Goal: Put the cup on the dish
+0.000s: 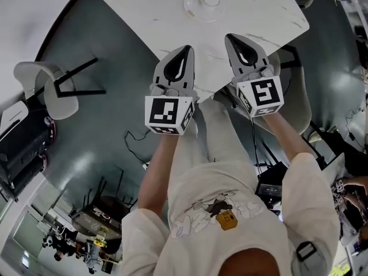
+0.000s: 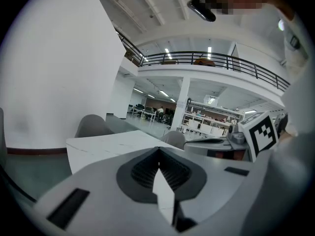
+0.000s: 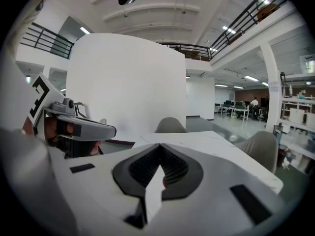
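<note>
Marble table (image 1: 270, 16), glass cup (image 1: 211, 0) beyond left gripper (image 1: 185, 50), right gripper (image 1: 233, 39).
Both closed, empty; cup looks slick, fragile, so I'd pinch its rim.

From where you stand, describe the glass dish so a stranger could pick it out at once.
Find the white marble table in front of the person. Toward its far edge sits the clear glass dish, round and see-through. Nothing else shows on that tabletop, and a smaller glass ring sits in its far right part.
</note>
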`<state>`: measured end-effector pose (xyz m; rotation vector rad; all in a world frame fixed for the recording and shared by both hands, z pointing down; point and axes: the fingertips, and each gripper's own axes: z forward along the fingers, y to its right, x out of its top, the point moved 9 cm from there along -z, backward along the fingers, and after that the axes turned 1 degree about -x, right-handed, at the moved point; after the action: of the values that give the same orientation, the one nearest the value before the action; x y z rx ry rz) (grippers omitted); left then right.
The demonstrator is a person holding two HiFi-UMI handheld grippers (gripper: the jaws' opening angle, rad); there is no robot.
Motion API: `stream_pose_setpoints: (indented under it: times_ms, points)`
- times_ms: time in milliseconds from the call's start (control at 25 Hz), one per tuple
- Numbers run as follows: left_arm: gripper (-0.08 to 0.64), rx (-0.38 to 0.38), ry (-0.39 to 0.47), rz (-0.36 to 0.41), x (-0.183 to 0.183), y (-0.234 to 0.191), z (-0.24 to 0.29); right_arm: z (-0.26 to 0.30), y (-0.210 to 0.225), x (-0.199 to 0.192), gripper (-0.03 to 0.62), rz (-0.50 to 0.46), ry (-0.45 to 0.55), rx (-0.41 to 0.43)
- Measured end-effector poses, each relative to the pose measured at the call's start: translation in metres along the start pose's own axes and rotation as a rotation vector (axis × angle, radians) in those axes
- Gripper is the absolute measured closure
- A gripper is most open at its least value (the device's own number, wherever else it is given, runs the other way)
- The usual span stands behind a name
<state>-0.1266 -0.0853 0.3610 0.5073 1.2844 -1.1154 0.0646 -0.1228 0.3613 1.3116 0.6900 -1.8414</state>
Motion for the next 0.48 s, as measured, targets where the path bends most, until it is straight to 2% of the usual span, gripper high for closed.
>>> stream_pose_setpoints:
  times_ms: [160, 320, 480]
  points:
    - [0.558, 0.003, -0.003, -0.007, 0.015, 0.013, -0.028, -0.028, -0.010, 0.014, 0.589, 0.064, -0.050, 0.007]
    - [0.558, -0.024, -0.024, -0.009, 0.022, 0.031, -0.049, -0.059, -0.012, 0.027, 0.589, 0.113, -0.046, -0.006]
    - [0.558, -0.050, -0.061, -0.036, 0.026, 0.050, -0.072, -0.088, -0.020, 0.039, 0.589, 0.123, -0.046, -0.011]
